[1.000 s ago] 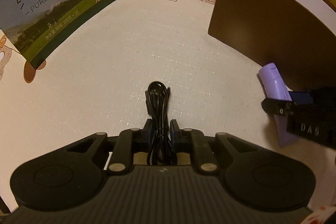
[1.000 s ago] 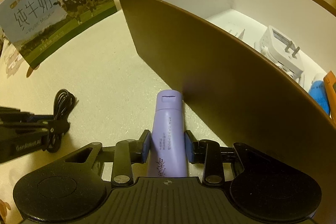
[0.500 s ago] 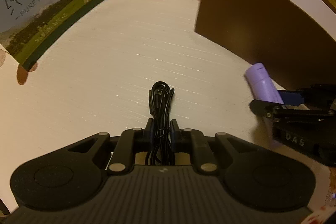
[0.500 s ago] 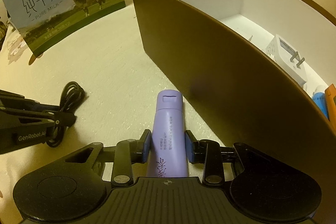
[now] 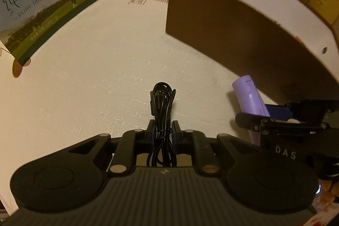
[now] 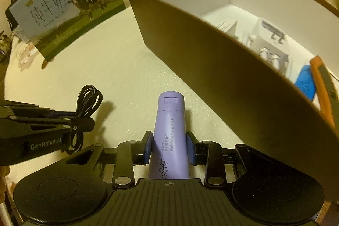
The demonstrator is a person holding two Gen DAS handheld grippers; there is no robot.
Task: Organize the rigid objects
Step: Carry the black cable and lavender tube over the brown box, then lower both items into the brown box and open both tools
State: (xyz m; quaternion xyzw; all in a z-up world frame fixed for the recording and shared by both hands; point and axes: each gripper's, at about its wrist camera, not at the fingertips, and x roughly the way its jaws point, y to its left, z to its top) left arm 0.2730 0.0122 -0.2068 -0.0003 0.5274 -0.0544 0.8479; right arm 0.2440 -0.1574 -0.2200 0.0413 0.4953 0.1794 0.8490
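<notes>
Grippers — two: left gripper (image 5: 162, 130) clamps one cable bundle (image 5: 162, 103), right gripper (image 6: 169, 147) one purple tube (image 6: 170, 132).

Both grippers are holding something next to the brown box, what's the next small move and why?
Probably lift the right gripper over the brown box wall: it grips the purple tube beside it, and the box already holds other items.

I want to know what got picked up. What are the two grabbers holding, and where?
The left gripper pinches the bundled black cable near its middle. The right gripper grips the purple tube around its body.
</notes>
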